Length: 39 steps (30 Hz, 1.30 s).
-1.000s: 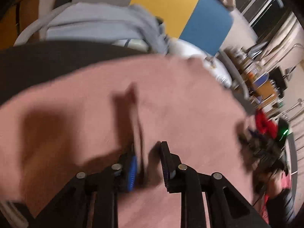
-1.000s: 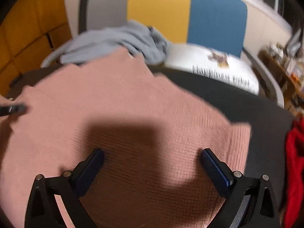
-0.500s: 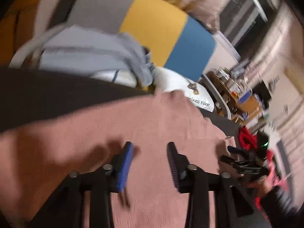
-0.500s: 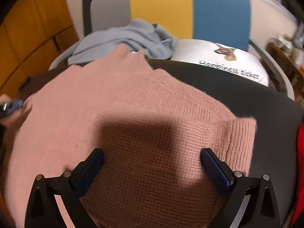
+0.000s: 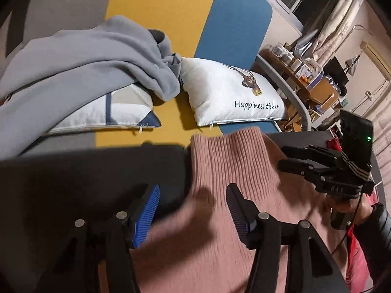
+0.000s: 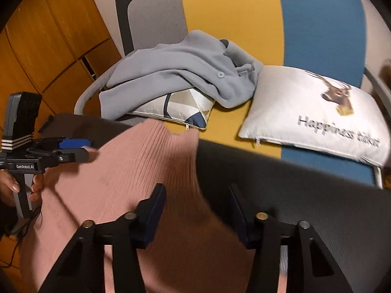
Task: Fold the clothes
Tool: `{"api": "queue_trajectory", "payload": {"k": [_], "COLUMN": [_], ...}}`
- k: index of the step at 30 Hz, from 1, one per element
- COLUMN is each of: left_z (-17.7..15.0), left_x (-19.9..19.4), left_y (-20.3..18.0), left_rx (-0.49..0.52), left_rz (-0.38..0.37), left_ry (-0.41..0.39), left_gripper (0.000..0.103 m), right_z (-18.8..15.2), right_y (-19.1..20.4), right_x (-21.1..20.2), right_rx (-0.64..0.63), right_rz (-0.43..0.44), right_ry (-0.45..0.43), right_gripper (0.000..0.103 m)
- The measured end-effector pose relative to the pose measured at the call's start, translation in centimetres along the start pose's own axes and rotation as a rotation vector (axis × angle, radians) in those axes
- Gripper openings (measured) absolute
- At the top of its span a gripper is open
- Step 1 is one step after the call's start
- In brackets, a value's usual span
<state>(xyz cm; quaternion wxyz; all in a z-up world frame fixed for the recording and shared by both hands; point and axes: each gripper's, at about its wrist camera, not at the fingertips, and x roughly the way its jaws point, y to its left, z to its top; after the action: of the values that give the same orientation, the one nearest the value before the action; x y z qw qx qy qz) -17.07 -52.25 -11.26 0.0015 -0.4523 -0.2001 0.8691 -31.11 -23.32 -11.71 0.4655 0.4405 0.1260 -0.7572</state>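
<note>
just pink ribbed-knit sweater, lying flat

Each wrist camera looks forward and down along its own fingers, close above the pink sweater on the dark table. Both views share the sofa, grey garment and white pillow, and each sees the other gripper.

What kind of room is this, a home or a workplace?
Probably a home living room: a colour-block sofa with a printed cushion, a grey garment thrown over another cushion, and wooden cabinets beside it.
</note>
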Motion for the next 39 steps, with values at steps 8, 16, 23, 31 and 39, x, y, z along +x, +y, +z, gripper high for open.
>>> {"api": "queue_trajectory", "payload": {"k": [8, 16, 23, 31, 39], "left_z": [2.9, 1.0, -6.6, -14.6, -17.3], "left_x": [4.2, -1.1, -8.4, -9.3, -12.0], "left_y": [-3.2, -3.0, -6.1, -7.2, -3.7], "left_rx": [0.128, 0.025, 0.098, 0.112, -0.113], "left_rz": [0.062, -0.022, -0.060, -0.038, -0.051], "left_ry": [0.108, -0.076, -0.219, -0.144, -0.168], "left_gripper": [0.016, 0.005, 0.005, 0.011, 0.019], "right_z": [0.8, -0.6, -2.4, -11.9, -15.3], "right_y": [2.3, 3.8, 5.3, 6.8, 6.4], "right_x": [1.0, -2.2, -5.3, -8.5, -12.8], "right_rx": [-0.115, -0.081, -0.055, -0.006, 0.016], "right_rz": [0.023, 0.094, 0.150, 0.142, 0.062], "right_ry": [0.004, -0.049, -0.095, -0.081, -0.074], "right_gripper": [0.027, 0.010, 0.007, 0.008, 0.045]}}
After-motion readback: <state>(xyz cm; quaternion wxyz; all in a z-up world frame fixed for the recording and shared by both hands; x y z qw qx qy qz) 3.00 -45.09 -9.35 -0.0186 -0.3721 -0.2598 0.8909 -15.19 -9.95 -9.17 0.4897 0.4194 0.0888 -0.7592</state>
